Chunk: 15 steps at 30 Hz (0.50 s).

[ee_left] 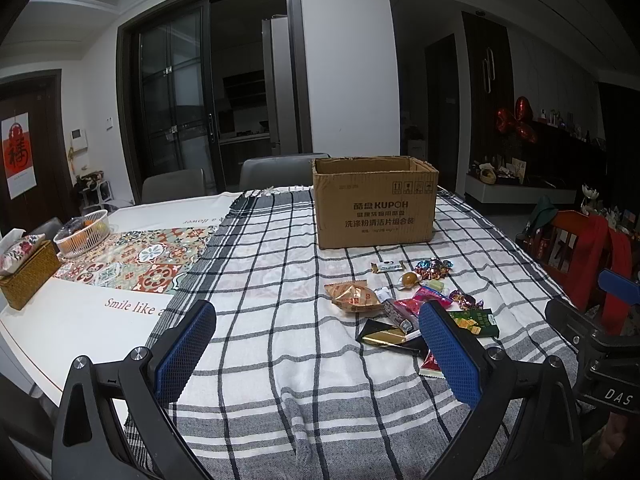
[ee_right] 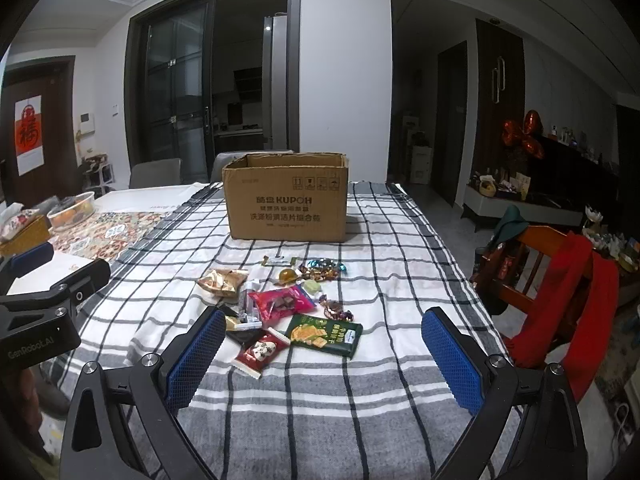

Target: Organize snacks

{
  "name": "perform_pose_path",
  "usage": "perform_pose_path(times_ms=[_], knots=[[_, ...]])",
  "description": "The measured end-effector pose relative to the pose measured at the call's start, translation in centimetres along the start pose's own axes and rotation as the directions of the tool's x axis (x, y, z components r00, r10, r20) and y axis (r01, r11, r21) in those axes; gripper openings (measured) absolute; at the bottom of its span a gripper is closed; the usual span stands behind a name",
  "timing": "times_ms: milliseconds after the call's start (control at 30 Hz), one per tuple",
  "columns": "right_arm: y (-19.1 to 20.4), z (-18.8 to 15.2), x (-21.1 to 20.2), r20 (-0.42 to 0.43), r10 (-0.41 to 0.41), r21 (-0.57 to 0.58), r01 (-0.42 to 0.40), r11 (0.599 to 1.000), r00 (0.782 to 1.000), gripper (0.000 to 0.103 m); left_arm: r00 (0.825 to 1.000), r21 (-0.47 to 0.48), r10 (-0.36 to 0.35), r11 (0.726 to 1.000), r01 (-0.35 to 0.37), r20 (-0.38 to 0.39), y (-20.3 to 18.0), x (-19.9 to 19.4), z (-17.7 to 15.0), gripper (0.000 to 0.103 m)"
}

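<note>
An open cardboard box (ee_left: 374,204) (ee_right: 286,204) stands on the checked tablecloth (ee_left: 260,280) (ee_right: 400,280). In front of it lies a loose pile of snacks: a gold crinkled pack (ee_left: 354,298) (ee_right: 222,280), a pink pack (ee_right: 284,302), a green cracker pack (ee_right: 326,336) (ee_left: 478,322), a red pack (ee_right: 260,352), a black-and-gold pack (ee_left: 380,334) and wrapped candies (ee_left: 434,268) (ee_right: 322,270). My left gripper (ee_left: 320,320) is open, left of the pile. My right gripper (ee_right: 324,328) is open, hovering near the green pack. Neither holds anything.
A white wire basket (ee_left: 84,234) with fruit and a woven tissue box (ee_left: 26,276) sit at the table's left on a patterned runner (ee_left: 136,260). A wooden chair (ee_right: 544,276) draped in red cloth stands to the right. Grey chairs (ee_left: 276,172) stand behind the table.
</note>
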State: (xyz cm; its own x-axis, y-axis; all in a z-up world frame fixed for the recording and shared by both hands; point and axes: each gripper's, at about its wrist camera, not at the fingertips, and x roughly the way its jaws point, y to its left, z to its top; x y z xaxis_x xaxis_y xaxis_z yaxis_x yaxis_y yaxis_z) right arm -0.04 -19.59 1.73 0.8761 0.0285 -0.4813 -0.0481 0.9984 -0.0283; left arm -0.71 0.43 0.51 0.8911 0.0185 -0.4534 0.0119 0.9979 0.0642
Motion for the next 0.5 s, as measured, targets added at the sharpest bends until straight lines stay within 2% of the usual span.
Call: perform_pose_path(times_ms=[500], knots=[[0.26,-0.03,0.13,-0.003,0.015,-0.004,-0.015,1.0,1.0,0.1,1.0,0.0,0.0,1.0,0.0,0.001,0.03,-0.01,-0.04,0.103]])
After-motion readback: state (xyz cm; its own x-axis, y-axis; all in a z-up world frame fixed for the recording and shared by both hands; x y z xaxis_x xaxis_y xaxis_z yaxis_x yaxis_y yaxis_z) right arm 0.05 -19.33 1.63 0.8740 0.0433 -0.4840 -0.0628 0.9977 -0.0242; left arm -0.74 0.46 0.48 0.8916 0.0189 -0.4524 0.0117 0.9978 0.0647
